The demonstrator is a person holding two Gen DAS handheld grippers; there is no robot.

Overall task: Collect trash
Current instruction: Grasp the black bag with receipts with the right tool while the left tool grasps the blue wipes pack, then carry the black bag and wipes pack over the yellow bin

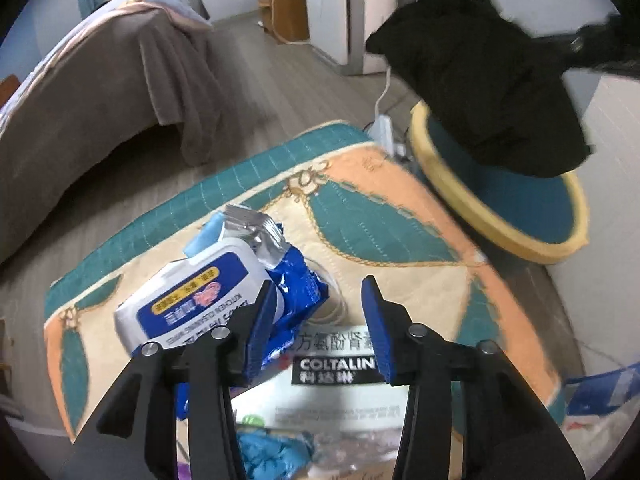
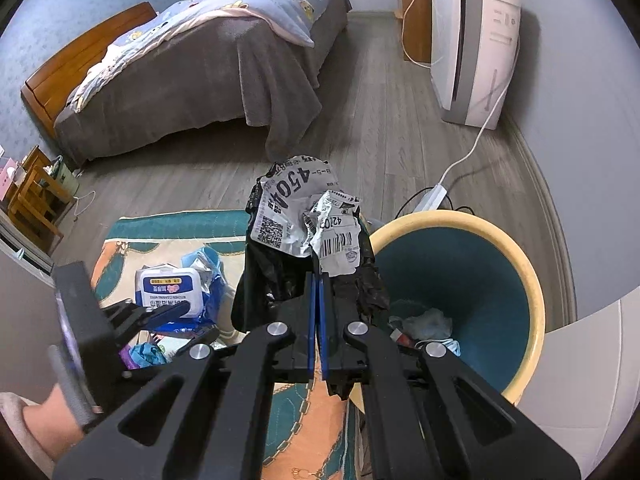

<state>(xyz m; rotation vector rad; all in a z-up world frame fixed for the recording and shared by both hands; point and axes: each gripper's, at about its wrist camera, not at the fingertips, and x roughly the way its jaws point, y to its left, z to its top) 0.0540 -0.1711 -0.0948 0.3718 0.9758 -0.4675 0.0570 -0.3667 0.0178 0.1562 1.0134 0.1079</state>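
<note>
**Now the black bag hangs beside the bin, more trash waits on the table**

Here, at the far left of the patterned table cover [image 1: 400,240], lies a white pack of wipes [image 1: 192,296]. Its label reads "KITCHEN CLEANING WIPES", upside down to the camera. Just right of it a crumpled blue wrapper [image 1: 300,288] with a silver torn end touches the pack. The left gripper [image 1: 320,316] hovers over these things with its blue fingers [image 1: 376,320] apart and nothing between them. Near its base lies a flat medicine pack [image 1: 340,368] with the word "COLTALIN" and Chinese characters on it.

Further right, the right gripper [image 2: 319,280] has its two jaws pressed together on a black plastic mailing bag [image 2: 276,280]. The bag carries crumpled white shipping labels [image 2: 304,216] with large digits "450", a QR code and a barcode; the smaller print I cannot read. The bag hangs beside the near left rim of the round bin [image 2: 532,280], which is teal inside with a yellow edge and already has some trash at the bottom. It stands at the right end of the table.

I think the bag is not yet fully over the opening. If it is released here, it could catch on the rim and fall on the table or the floor. The plastic is thin and slippery, so it may also slide out of the grip. On the left, the open fingers could push the wipes pack aside instead of taking the wrapper.
</note>
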